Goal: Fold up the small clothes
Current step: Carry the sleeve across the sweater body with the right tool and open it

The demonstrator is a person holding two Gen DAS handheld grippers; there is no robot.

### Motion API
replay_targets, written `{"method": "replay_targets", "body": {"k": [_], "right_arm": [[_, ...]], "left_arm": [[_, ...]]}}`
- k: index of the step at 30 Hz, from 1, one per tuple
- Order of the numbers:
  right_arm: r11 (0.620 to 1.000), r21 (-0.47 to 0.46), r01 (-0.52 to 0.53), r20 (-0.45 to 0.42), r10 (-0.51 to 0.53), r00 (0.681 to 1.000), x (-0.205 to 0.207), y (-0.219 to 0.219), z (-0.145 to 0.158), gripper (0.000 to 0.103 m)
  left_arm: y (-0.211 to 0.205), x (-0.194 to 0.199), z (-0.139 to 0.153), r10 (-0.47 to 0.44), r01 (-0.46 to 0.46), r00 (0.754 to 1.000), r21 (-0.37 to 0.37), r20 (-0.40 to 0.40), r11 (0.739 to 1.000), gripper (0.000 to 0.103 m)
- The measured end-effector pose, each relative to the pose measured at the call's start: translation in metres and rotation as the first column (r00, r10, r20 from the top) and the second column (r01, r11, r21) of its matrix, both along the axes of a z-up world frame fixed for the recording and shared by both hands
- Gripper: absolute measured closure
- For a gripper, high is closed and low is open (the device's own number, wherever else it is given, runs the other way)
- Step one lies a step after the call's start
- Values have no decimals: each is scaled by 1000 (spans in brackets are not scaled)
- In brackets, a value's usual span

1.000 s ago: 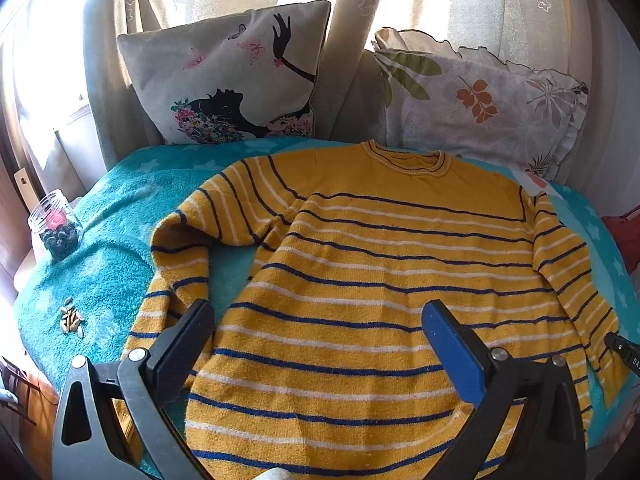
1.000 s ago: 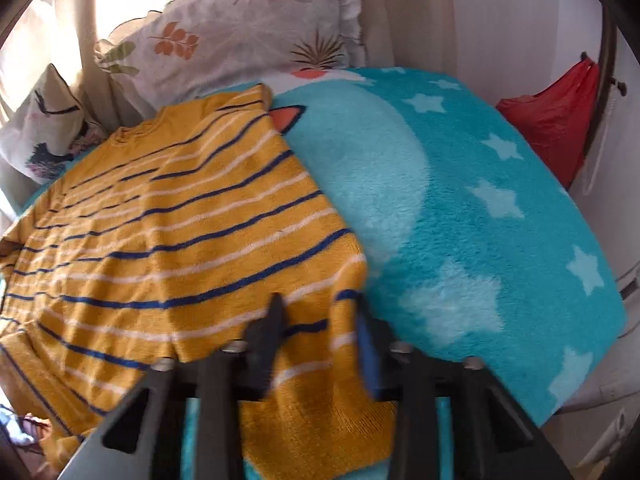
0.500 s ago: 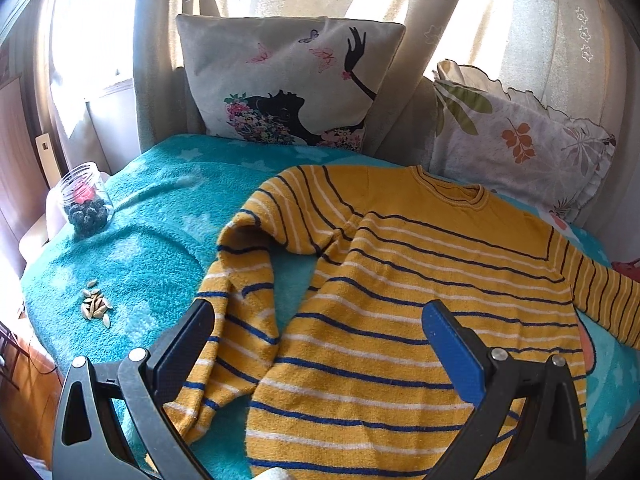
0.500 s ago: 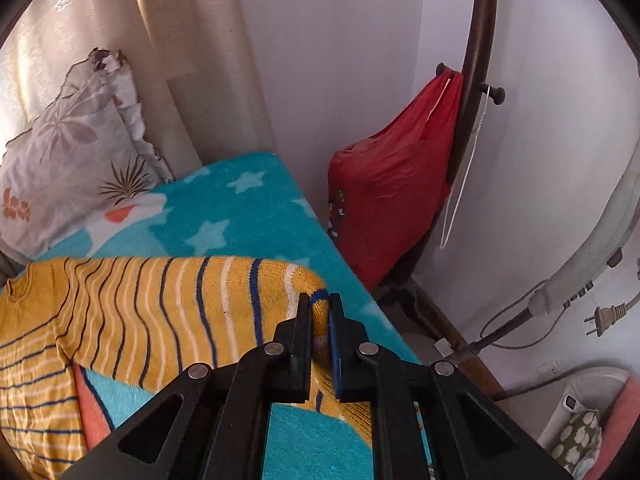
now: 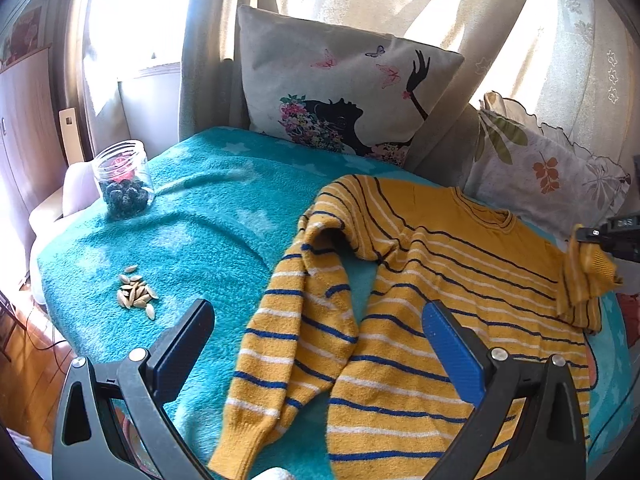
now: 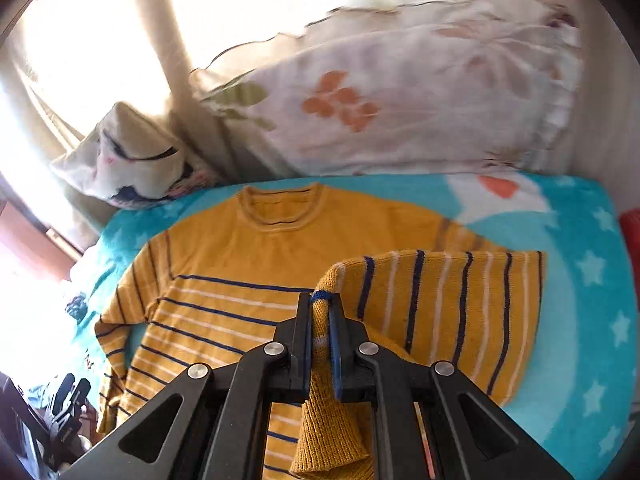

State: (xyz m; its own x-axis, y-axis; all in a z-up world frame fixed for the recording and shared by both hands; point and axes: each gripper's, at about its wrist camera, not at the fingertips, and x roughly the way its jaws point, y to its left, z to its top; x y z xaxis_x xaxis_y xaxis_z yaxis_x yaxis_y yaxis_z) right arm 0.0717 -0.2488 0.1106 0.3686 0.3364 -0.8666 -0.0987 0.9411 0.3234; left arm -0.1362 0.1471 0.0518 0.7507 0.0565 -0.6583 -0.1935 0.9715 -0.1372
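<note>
A yellow sweater [image 5: 440,280] with blue and white stripes lies face up on a teal star blanket [image 5: 200,220]. My left gripper [image 5: 316,344] is open and empty, hovering above the sweater's left sleeve [image 5: 288,340]. My right gripper [image 6: 320,320] is shut on the cuff of the right sleeve [image 6: 448,308] and holds it lifted and folded inward over the sweater body [image 6: 224,300]. The right gripper also shows at the right edge of the left wrist view [image 5: 588,240], with the cuff in it.
A clear jar [image 5: 122,180] of dark items and a small pile of seeds [image 5: 136,292] sit on the blanket's left side. Two pillows [image 5: 344,100] [image 6: 400,100] lean against the curtain at the back. The blanket's edge drops off at the left.
My right gripper has swung the right sleeve up and inward over the sweater body. My left gripper has shifted left, over the left sleeve, still open.
</note>
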Motion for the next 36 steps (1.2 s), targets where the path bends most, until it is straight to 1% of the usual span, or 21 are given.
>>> {"method": "replay_targets", "body": {"k": [2,4,6,8,9,11,12,13,14,16,20,21,23,25,27,28,29,31,33,35,36], "right_arm": [[998,5,-55,-40,55,998,24,46,-24,95],[997,-2,-82,-73,82,994,41,82,-48,95],[995,-7,-96,-105,95,990,57,103,-72,95],[995,-16,-103,-134,99,986,68,123,-93,91],[995,-13,-98,-150,95,984,71,131,-101,87],[995,46,-89,-173,96,980,77,135,-113,72],[992,93,-82,-177,97,979,77,136,-114,53],[986,151,-77,-177,104,979,78,137,-112,42],[970,229,-82,-179,124,976,77,138,-108,40],[953,283,-106,-173,159,972,75,144,-99,40],[955,233,-182,-101,210,973,57,161,-75,40],[952,226,-206,-87,231,969,50,164,-69,40],[937,193,-293,-54,308,950,30,183,-58,40],[897,129,-423,7,426,905,3,212,-44,40],[821,32,-570,69,567,821,-32,247,-32,40],[769,-17,-639,96,638,764,-52,265,-27,40],[728,-47,-684,113,684,720,-68,276,-23,40],[612,-97,-784,141,789,598,-106,301,-17,40],[516,-123,-847,152,854,498,-135,316,-16,40],[406,-164,-899,150,911,384,-168,328,-20,40],[368,-186,-911,145,927,345,-179,331,-22,39]], "left_arm": [[11,-5,0,22,-22,1000,0,3,1000,0],[22,-9,0,43,-43,999,-6,5,999,0],[32,-11,-2,61,-61,998,-8,1,998,0],[40,-13,-5,75,-75,997,-11,-2,997,0],[43,-14,-7,80,-80,997,-13,-4,997,0],[48,-14,-10,86,-86,996,-19,-10,996,0],[50,-14,-11,87,-87,996,-23,-13,996,0],[52,-14,-12,87,-88,996,-27,-15,996,0],[53,-13,-13,88,-88,996,-30,-16,996,0],[54,-13,-15,88,-88,996,-38,-18,995,0],[63,-13,-19,90,-91,996,-62,-27,994,0],[68,-14,-20,101,-103,995,-63,-27,993,0],[81,-18,-20,141,-143,990,-58,-27,988,0],[98,-24,-20,195,-196,980,-50,-30,979,0],[116,-32,-18,253,-254,967,-49,-29,966,0],[124,-36,-17,279,-280,960,-49,-26,959,0],[132,-41,-15,305,-306,952,-49,-22,951,0],[146,-50,-13,348,-348,937,-47,-16,936,0],[157,-58,-11,381,-381,925,-45,-12,923,0],[166,-64,-11,409,-409,912,-44,-10,911,0],[169,-65,-11,420,-420,908,-44,-11,907,0]]}}
